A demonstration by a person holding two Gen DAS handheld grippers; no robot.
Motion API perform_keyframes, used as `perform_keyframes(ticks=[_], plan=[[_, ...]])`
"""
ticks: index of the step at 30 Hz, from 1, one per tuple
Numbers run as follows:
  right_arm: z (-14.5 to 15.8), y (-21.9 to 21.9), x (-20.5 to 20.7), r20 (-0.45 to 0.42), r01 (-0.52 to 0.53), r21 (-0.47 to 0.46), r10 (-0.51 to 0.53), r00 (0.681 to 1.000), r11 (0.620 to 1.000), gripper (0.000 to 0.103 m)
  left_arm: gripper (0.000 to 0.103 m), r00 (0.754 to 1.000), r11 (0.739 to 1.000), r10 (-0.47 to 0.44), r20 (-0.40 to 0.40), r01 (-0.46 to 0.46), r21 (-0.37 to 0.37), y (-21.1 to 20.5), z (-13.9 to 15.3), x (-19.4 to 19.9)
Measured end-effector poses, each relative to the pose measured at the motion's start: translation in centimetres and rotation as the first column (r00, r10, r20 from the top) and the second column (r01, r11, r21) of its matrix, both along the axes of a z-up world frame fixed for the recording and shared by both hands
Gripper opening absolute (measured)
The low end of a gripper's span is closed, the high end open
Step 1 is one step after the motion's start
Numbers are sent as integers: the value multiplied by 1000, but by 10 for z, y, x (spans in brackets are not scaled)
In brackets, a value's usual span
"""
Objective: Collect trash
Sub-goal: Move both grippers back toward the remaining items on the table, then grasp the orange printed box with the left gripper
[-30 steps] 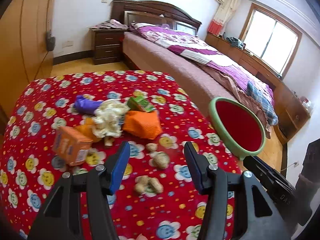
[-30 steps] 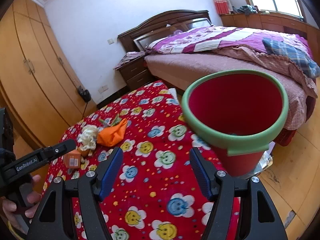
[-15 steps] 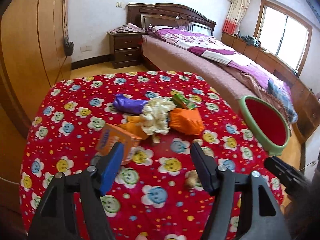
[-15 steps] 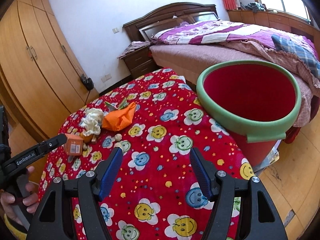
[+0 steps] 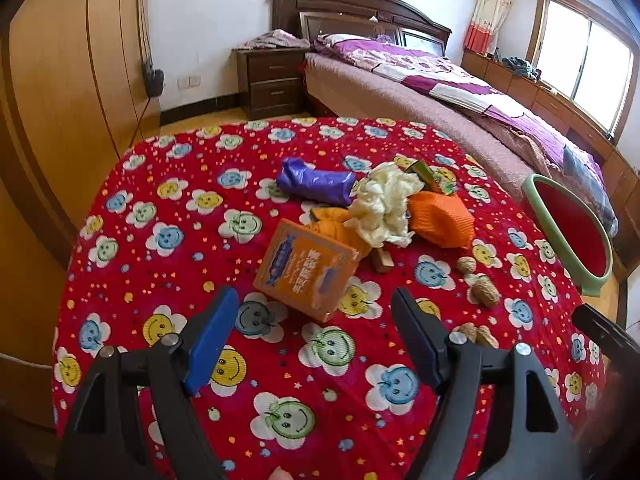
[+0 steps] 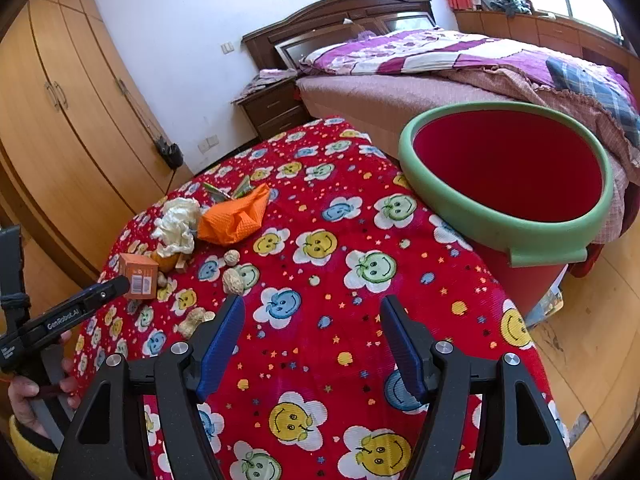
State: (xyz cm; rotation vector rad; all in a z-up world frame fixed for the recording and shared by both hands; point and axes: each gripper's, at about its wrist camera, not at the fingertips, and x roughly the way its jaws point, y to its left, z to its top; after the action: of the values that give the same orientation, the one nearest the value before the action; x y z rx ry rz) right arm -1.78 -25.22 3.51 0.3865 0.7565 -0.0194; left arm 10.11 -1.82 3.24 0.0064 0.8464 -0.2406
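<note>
tablecloth: ribbed printed cloth | bin: smooth plastic | box: glossy cardboard | wardrobe: satin wood

We've got a bed with a purple-and-white quilt along the far side, dark wooden headboard against the white wall. Beside it sits a dark nightstand with cloth heaped on top. Tall wooden wardrobe doors fill the left, and we see a bright window with a red-and-white curtain.
</note>
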Motion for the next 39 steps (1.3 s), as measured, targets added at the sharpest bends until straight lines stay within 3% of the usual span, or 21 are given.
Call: perform_keyframes(ticks=[8, 15, 18, 23, 25, 32, 39], plan=[[-8, 3, 4, -26, -4, -2, 4, 1000, 1000, 71, 78, 1000, 999, 14, 19, -15, 39, -2, -9, 24], [-11, 1, 6, -37, 2, 7, -2, 999, 1000, 72, 78, 1000, 1000, 1, -27, -1, 5, -1, -20, 40], [-13, 1, 6, -43, 3, 15, -3, 999, 1000, 72, 62, 997, 999, 4, -72, -7, -47, 1, -27, 43], [-10, 2, 10, -38, -3, 8, 3, 999, 1000, 72, 59, 998, 995, 0, -61, -6, -99, 5, -25, 38], [-7, 5, 12, -28, -11, -5, 11, 1000, 1000, 78, 59, 999, 995, 7, -44, -11, -102, 8, -19, 35], [12, 24, 36, 11, -81, -44, 81, 997, 996, 79, 59, 991, 990, 121, -62, -125, -64, 29, -5, 51], [15, 45, 74, -5, -142, -68, 142, 990, 987, 79, 59, 977, 980, 197, -78, -200, -24, 45, -7, 80]])
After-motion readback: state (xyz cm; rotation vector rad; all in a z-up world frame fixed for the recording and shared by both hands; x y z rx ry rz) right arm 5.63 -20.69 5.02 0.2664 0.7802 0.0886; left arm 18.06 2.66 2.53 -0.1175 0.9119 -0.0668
